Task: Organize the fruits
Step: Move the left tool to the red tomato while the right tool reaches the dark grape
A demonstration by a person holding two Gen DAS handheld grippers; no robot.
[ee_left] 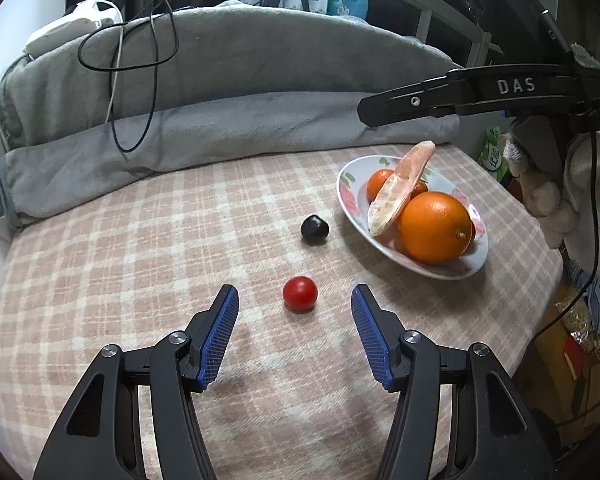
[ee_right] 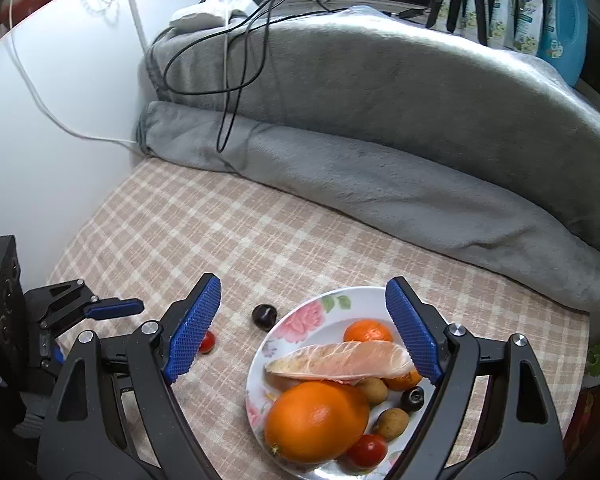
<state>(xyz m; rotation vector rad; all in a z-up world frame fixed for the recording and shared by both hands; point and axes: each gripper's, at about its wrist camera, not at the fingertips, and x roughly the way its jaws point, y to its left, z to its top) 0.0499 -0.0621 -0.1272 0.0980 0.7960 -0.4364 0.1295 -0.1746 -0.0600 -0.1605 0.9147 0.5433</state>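
The left gripper [ee_left: 294,304] has its jaws apart with nothing in them, and the cherry tomato [ee_left: 300,293] sits right in the gap between the tips, resting on the checked cloth [ee_left: 120,264], not touching either blue pad. A little beyond it, toward the plate [ee_left: 349,184], is a dark fruit [ee_left: 315,229] (plum or grape, can't really tell) just beside the plate's rim but apart from it.

The right gripper [ee_right: 303,328] hangs over the plate with its jaws wide and empty. Below and between them lies the pomelo wedge [ee_right: 339,360], propped on the other fruit, its right end very near the right pad; whether they touch, I can't say. From the left wrist view that same wedge stands up tilted against the big orange [ee_left: 435,227].

Also on the plate: a mandarin [ee_right: 367,331] at the back, another orange piece tucked under the wedge's right end, two brownish round fruits [ee_right: 391,423], a second dark fruit and a second cherry tomato [ee_right: 367,451] at the front edge.

Behind everything is a rolled grey blanket [ee_left: 220,136] with black cables draped over it. A gloved hand [ee_left: 547,196] grips the right gripper's handle.
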